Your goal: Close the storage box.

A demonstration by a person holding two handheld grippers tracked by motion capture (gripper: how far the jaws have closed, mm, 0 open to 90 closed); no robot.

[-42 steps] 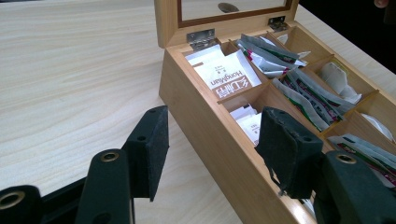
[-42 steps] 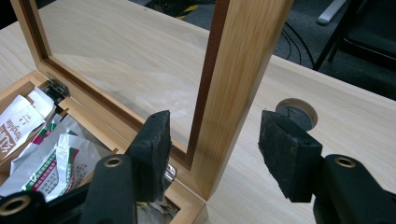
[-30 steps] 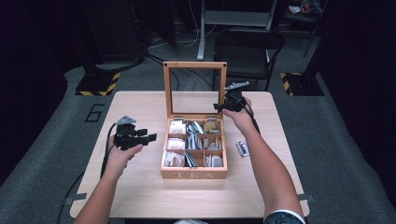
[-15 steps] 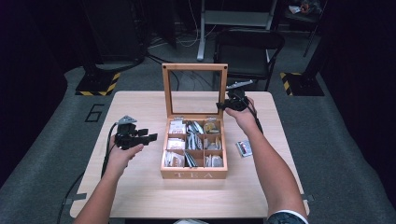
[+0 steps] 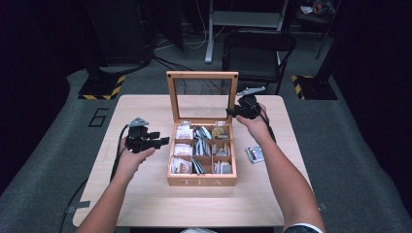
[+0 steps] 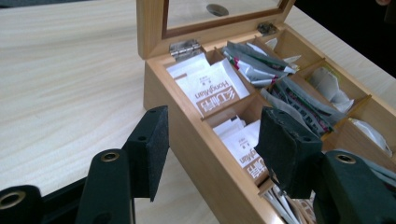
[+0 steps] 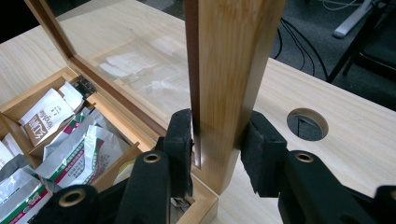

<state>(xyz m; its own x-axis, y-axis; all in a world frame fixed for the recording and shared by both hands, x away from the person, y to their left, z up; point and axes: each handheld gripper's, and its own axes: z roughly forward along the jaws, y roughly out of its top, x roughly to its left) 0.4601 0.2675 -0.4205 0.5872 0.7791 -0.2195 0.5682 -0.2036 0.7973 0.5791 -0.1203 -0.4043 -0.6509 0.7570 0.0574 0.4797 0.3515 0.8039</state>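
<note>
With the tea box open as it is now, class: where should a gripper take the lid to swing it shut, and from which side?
Grip the lid by its upright wooden side rail, from the box's right, one jaw each face. The right gripper already brackets it there. The rail is flat; the middle is a glass pane.

You are working at a pale wooden table (image 5: 145, 204) with a light grain and rounded corners, standing on a grey floor. Near its middle, a little toward the far edge, sits a light wooden tea box (image 5: 201, 182) with its glass-paned lid upright and "TEA" on the front wall facing your near edge. Just right of the box, toward the right edge, a small silver sachet (image 5: 254, 154) lies flat. A round cable hole (image 7: 307, 123) pierces the tabletop near the far edge.
</note>
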